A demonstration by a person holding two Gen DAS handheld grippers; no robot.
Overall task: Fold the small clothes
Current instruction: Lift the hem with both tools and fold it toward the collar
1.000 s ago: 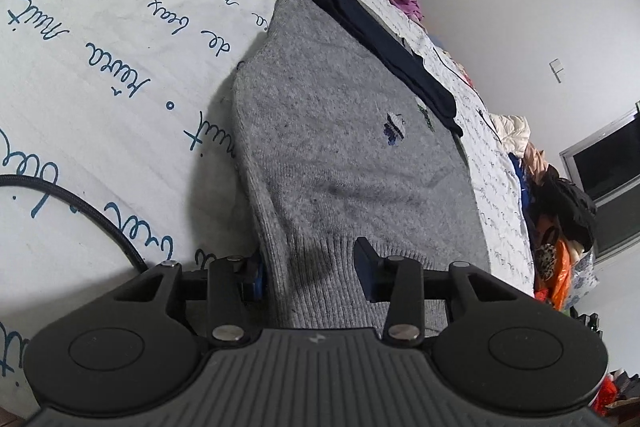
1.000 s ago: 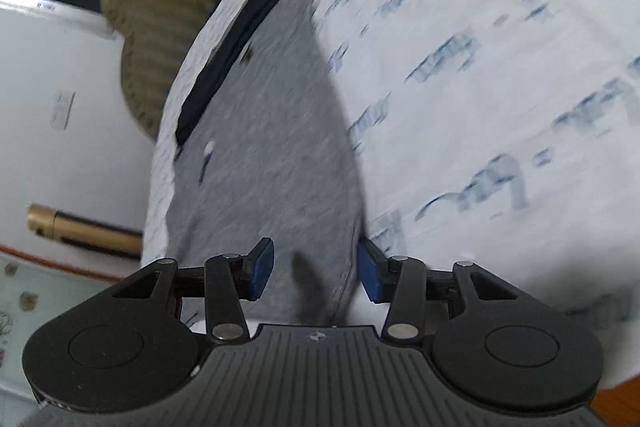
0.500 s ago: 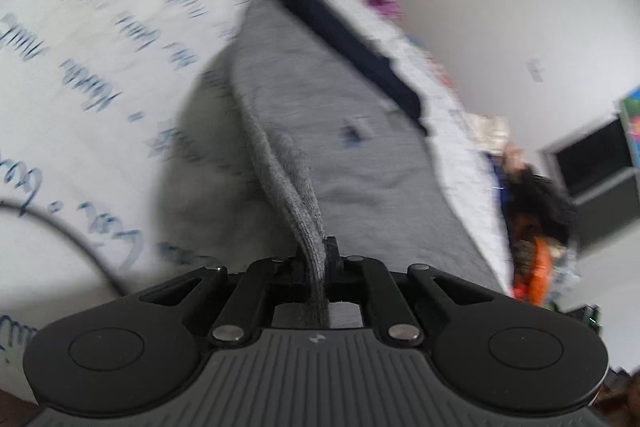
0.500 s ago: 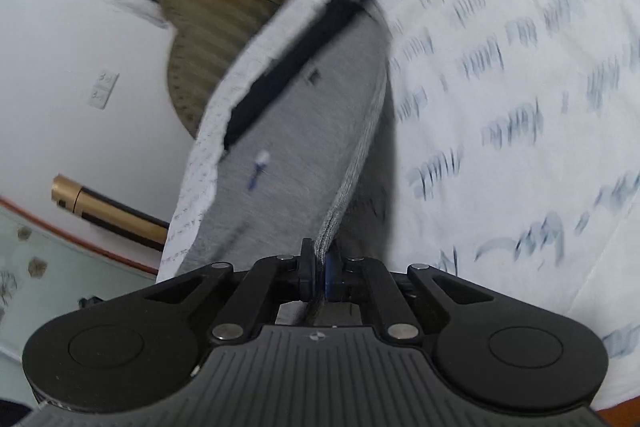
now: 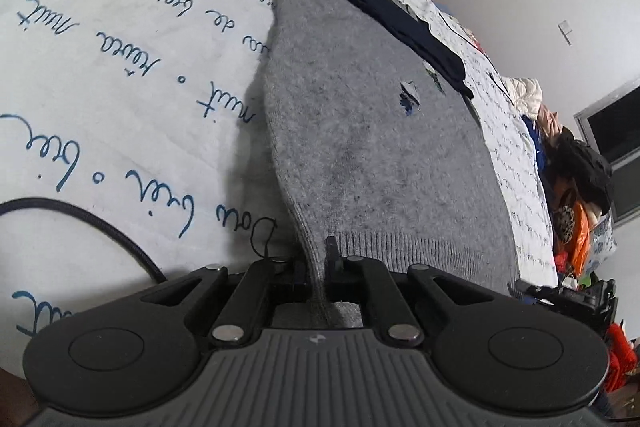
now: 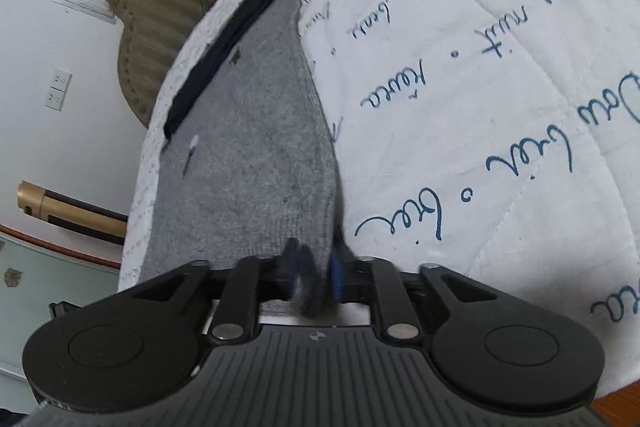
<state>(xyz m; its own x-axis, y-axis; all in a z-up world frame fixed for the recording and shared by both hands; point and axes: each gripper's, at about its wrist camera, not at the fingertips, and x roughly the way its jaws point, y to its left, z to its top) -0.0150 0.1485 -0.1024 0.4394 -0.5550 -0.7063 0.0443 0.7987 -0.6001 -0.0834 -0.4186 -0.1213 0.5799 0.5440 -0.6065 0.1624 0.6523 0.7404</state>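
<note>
We see the sweater (image 5: 372, 147) lying on the quilt (image 5: 120, 67) of the bed, along the bed's edge in both wrist views. The dark garment (image 5: 376, 3) lies on the sweater's far side, between it and that edge, overlapping it. A cable (image 5: 80, 217) rests on the quilt to the left of the sweater's hem in the left wrist view. The left gripper (image 5: 318, 267) sits at the near hem, its fingers on either side of a fold of it. The right gripper (image 6: 314, 267) sits at the hem too, at the sweater's inner side. Beyond the bed's edge a pile of clothes (image 5: 576, 183) stands against the wall, and the headboard (image 6: 160, 11) rises behind the bed's far end.
</note>
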